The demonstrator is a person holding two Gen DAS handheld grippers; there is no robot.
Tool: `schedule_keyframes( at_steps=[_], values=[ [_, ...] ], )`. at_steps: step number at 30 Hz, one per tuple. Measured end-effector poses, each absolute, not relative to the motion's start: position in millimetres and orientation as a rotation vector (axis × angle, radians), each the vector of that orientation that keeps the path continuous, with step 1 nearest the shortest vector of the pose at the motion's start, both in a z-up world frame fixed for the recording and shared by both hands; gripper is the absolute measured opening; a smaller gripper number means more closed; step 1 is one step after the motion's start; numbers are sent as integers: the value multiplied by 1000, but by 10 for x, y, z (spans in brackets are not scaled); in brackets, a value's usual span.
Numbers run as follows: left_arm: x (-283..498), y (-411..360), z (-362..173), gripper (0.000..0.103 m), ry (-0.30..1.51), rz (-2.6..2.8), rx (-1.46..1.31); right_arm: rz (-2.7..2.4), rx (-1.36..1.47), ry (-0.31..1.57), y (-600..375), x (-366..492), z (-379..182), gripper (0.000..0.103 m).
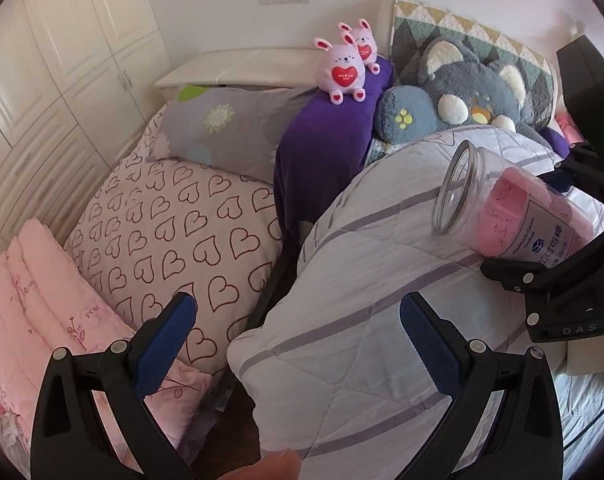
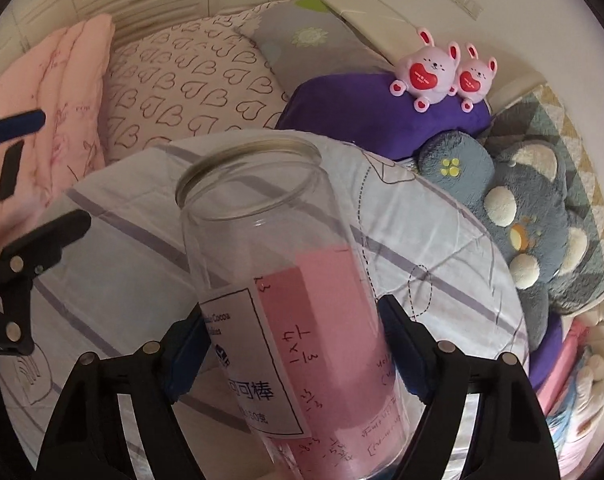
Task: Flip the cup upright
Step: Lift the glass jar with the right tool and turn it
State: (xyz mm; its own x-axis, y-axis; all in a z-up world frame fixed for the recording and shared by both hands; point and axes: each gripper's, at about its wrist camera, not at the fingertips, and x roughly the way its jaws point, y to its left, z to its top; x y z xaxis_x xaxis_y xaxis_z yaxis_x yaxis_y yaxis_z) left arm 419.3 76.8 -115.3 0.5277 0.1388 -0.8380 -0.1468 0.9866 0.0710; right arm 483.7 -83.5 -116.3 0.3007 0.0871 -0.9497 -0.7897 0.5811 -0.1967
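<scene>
The cup [image 2: 285, 292] is a clear plastic jar with a white label and pink paper inside. My right gripper [image 2: 289, 352] is shut on its lower body and holds it tilted, the open mouth pointing away over the folded white quilt [image 2: 121, 264]. In the left wrist view the cup [image 1: 502, 208] shows at the right, lying slanted with its mouth to the left, held by the right gripper [image 1: 550, 240]. My left gripper [image 1: 297, 320] is open and empty, low over the quilt's [image 1: 362, 320] left edge, apart from the cup.
This is a bed. A heart-print pillow [image 1: 173, 232], a pink folded blanket [image 1: 41, 320], a purple cushion [image 1: 322, 140], two pink bunny toys [image 1: 346, 64] and a grey plush [image 1: 470, 92] lie around the quilt. White wardrobe doors [image 1: 41, 80] stand at left.
</scene>
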Motion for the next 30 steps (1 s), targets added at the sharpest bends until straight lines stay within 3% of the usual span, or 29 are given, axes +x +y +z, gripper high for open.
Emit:
schedule_keyframes(
  at_steps=[16, 23, 30],
  values=[
    [3720, 832, -710, 103, 934, 161, -27, 632, -638, 1033, -769, 4380, -518, 80],
    [3127, 673, -483, 103, 891, 84, -7, 509, -432, 1040, -1187, 3601, -281, 80],
    [2504, 386, -613, 103, 912, 22, 85, 364, -132, 1084, -1787, 2862, -527, 80]
  ],
)
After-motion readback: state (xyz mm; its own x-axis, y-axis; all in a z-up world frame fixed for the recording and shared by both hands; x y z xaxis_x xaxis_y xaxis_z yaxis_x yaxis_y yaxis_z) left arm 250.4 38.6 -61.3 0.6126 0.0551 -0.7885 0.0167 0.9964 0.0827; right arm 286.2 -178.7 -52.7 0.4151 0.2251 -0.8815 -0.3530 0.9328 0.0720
